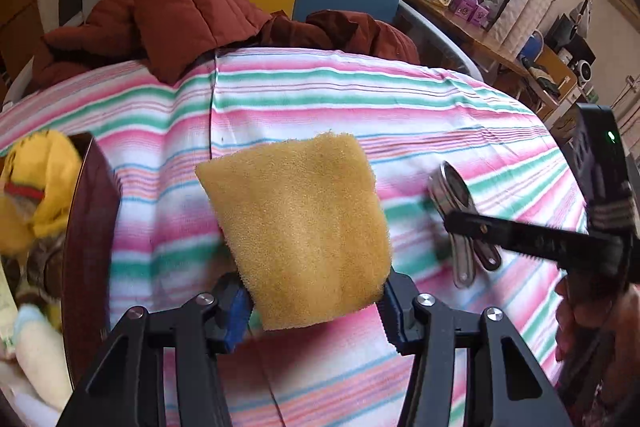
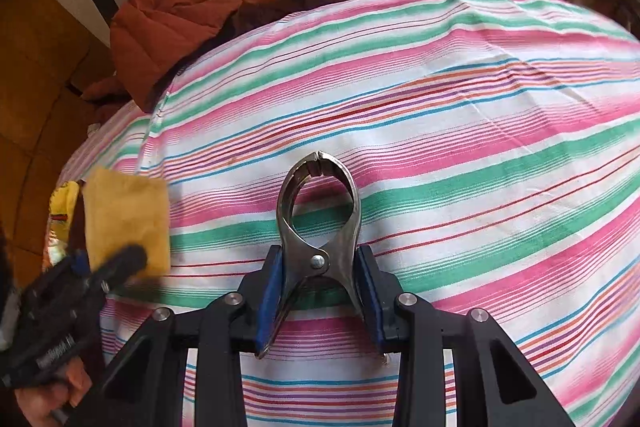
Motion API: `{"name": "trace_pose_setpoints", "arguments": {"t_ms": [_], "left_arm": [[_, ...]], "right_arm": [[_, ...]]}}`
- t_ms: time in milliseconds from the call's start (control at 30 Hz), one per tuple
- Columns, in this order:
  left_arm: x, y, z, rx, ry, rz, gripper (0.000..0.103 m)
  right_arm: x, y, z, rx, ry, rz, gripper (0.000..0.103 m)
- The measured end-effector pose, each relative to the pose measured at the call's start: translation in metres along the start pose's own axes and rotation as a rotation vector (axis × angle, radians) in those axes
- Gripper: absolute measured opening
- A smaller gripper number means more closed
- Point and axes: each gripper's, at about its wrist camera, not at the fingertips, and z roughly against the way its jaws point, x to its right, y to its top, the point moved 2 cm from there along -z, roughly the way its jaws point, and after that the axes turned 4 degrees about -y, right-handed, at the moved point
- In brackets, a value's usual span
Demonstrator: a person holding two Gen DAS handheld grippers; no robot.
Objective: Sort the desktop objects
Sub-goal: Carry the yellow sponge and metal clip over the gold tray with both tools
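Observation:
My left gripper (image 1: pixel 316 301) is shut on a yellow sponge (image 1: pixel 300 227) and holds it above the striped cloth, just right of a dark red box (image 1: pixel 90 227). The sponge also shows in the right wrist view (image 2: pixel 128 215), with the left gripper (image 2: pixel 120 259) under it. My right gripper (image 2: pixel 320 291) is shut on the handles of a metal spring clip (image 2: pixel 318 219), whose tips point away from me. The clip (image 1: pixel 452 195) and the right gripper (image 1: pixel 464 223) also show at the right of the left wrist view.
The dark red box at the left holds a yellow plush toy (image 1: pixel 36 183) and other soft items. A striped pink, green and white cloth (image 2: pixel 480 147) covers the surface. A rust-brown jacket (image 1: pixel 180 11) lies at its far edge. A cluttered wooden desk (image 1: pixel 480 39) stands far right.

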Motion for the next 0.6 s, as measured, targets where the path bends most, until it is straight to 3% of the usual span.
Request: {"name": "trace_pose_setpoints", "arguments": {"t_ms": [400,600], "left_arm": [[-0.005,-0.066,0.047,0.003,-0.092,0.027,0.054],[-0.018,-0.086,0.084,0.022,-0.165,0.005,0.054]], "right_arm": [[-0.031,-0.020,0.008,-0.014,0.074,0.057,0.037],[-0.061,-0.037,0.015,-0.045,0.162,0.076,0.037]]}}
